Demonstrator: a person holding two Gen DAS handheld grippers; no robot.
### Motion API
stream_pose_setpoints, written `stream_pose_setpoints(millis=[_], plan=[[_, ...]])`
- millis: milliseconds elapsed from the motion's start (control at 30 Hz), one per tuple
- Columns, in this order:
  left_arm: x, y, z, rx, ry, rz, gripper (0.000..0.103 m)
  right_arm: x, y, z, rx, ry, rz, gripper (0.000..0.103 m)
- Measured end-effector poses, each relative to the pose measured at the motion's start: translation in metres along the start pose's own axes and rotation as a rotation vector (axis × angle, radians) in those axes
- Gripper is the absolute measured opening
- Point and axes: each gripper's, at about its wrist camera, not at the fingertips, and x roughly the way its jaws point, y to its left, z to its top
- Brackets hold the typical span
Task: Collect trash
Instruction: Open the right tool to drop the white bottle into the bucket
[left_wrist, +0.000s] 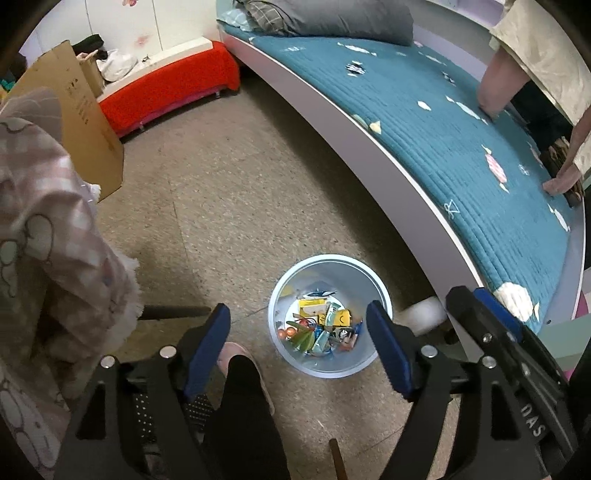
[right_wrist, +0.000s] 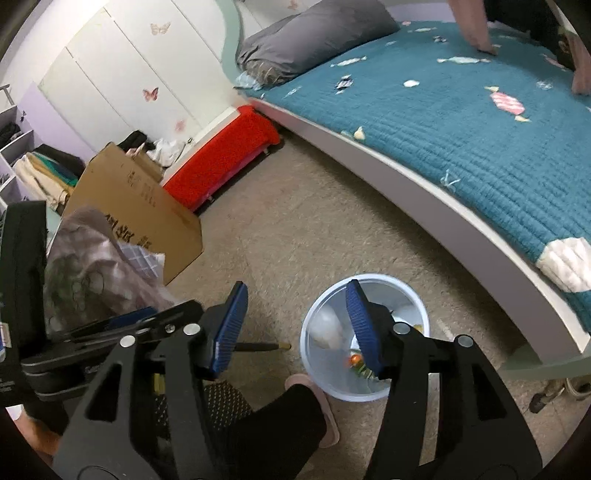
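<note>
A pale blue trash bin (left_wrist: 356, 282) stands on the floor beside the bed, with several colourful wrappers (left_wrist: 321, 328) lying in its bottom. My left gripper (left_wrist: 297, 310) hangs over it, pointing steeply down, jaws wide apart with nothing between the blue pads. My right gripper (right_wrist: 297, 286) is just left of the bin (right_wrist: 384, 277), also open and holding nothing. A pale blurred lump (right_wrist: 327, 334) shows inside the bin against its wall. A small dark wrapper-like scrap (right_wrist: 343, 84) lies on the bed cover.
The bed (left_wrist: 424, 122) with a teal candy-print quilt curves along the right; a person's pink-sleeved arms (left_wrist: 495, 92) rest on it. A leg and pink slipper (left_wrist: 236, 356) stand left of the bin. A cardboard box (right_wrist: 140, 206), a red bench (right_wrist: 221, 158) and patterned fabric (left_wrist: 44, 221) lie left.
</note>
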Motion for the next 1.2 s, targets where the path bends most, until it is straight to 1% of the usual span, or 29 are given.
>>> stream_pose_setpoints(millis=[200,333,467,567,700,733,800,867,900,967,1000,1067,1133,1200], plan=[[-0.009,0.002,-0.001,-0.008,-0.010,0.001,0.075,-0.007,0.002,-0.001,0.005,0.000,0.004,0.055],[-0.025,0.000,-0.004,0.011,-0.034,-0.006,0.075,-0.023,0.008,0.002,-0.002,-0.007,0.006,0.055],[-0.057,0.000,-0.006,0.030,-0.102,-0.001,0.075,-0.047,0.023,0.009,-0.020,-0.024,0.057,0.055],[-0.099,0.005,-0.009,0.023,-0.192,-0.024,0.075,-0.073,0.046,0.015,-0.061,-0.068,0.092,0.055],[-0.153,0.016,-0.018,0.054,-0.312,0.014,0.076,-0.108,0.082,0.019,-0.118,-0.126,0.157,0.057],[-0.167,0.022,-0.021,0.057,-0.340,0.036,0.076,-0.113,0.091,0.019,-0.133,-0.131,0.166,0.058],[-0.192,0.037,-0.028,0.054,-0.391,0.062,0.081,-0.124,0.118,0.018,-0.175,-0.144,0.201,0.058],[-0.209,0.055,-0.032,0.038,-0.411,0.082,0.082,-0.129,0.144,0.016,-0.217,-0.138,0.220,0.058],[-0.220,0.069,-0.036,0.026,-0.417,0.096,0.082,-0.130,0.160,0.014,-0.242,-0.136,0.243,0.059],[-0.231,0.088,-0.040,0.002,-0.422,0.119,0.082,-0.128,0.186,0.009,-0.282,-0.119,0.266,0.059],[-0.238,0.104,-0.043,-0.019,-0.426,0.141,0.082,-0.125,0.206,0.005,-0.311,-0.105,0.283,0.059],[-0.250,0.137,-0.051,-0.060,-0.431,0.180,0.082,-0.119,0.234,-0.002,-0.352,-0.083,0.304,0.059],[-0.257,0.169,-0.055,-0.104,-0.420,0.191,0.082,-0.104,0.269,-0.010,-0.384,-0.040,0.341,0.059],[-0.266,0.205,-0.063,-0.157,-0.412,0.214,0.082,-0.092,0.293,-0.018,-0.401,-0.002,0.355,0.059]])
